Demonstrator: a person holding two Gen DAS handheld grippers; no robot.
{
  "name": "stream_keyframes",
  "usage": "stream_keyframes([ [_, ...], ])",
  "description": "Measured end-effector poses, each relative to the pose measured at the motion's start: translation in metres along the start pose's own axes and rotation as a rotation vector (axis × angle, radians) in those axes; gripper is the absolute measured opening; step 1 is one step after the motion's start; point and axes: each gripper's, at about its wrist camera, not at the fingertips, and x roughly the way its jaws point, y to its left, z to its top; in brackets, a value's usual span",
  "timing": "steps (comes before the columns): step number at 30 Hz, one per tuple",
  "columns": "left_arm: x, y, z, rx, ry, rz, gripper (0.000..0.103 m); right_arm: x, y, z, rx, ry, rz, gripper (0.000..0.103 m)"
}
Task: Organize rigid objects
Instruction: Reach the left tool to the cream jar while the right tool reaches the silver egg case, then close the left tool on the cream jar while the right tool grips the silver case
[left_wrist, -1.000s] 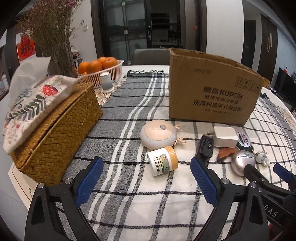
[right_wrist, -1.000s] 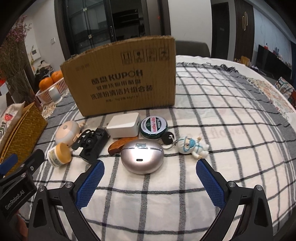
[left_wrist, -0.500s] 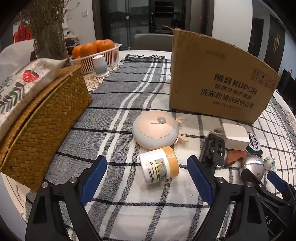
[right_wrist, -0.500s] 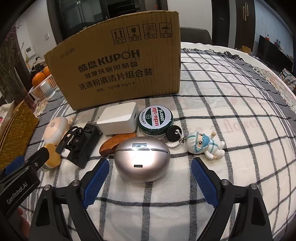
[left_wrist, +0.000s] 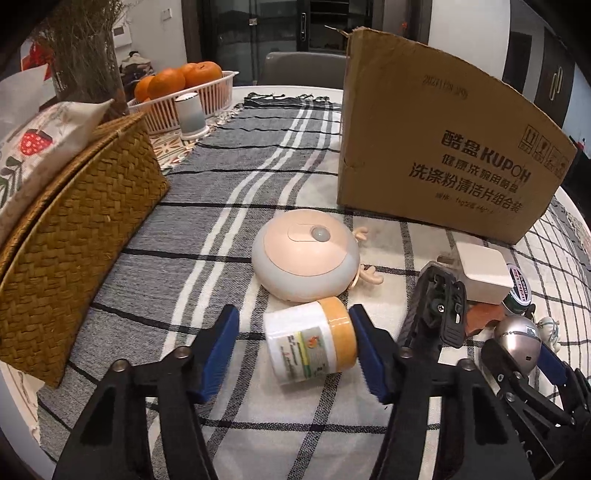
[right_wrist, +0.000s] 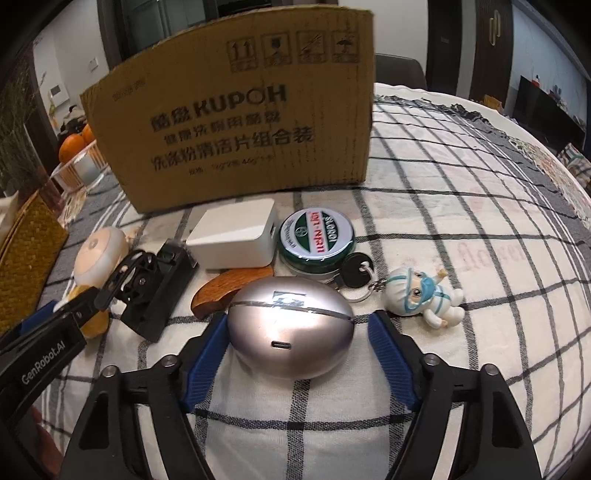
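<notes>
While both sets of fingers were closing, neither had yet clamped its target. The left gripper (left_wrist: 291, 350) straddled the small jar (left_wrist: 310, 341), which lay on its side on the worktop (left_wrist: 258, 424) between the fingers: the orange lid sat against or just beside the right-hand pad, a clear gap remained at the left-hand pad. The right gripper (right_wrist: 295, 354) bracketed the silver egg-shaped case (right_wrist: 291, 328), one pad at or nearly at its left flank, the other just clear on the right.

Risks, as judged: the jar could roll or skid along the cloth once one pad pushed first, and might bump the round pink device (left_wrist: 306, 254) just beyond the fingertips. The case's smooth curved shell could squirt forward out of the pads toward the green tin (right_wrist: 317, 240) and wooden piece (right_wrist: 221, 288). The cardboard box (right_wrist: 236, 122) stood well beyond both.
</notes>
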Motion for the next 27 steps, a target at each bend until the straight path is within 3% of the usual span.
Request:
stream_keyframes([
  [3,0.0,-0.001,-0.002,0.007,0.003,-0.014,0.046,-0.001,0.002,-0.001,-0.018,-0.007,-0.003,0.066],
  [6,-0.002,-0.003,-0.004,0.032,-0.002,-0.019,0.04,-0.002,0.003,-0.003,-0.03,-0.014,-0.007,0.066],
  [14,-0.013,0.002,-0.011,0.058,-0.021,-0.071,0.039,-0.01,0.003,-0.005,-0.05,-0.034,0.003,0.066],
  [27,-0.054,-0.007,-0.007,0.145,-0.132,-0.127,0.039,-0.043,-0.002,0.001,-0.064,-0.113,0.057,0.066],
])
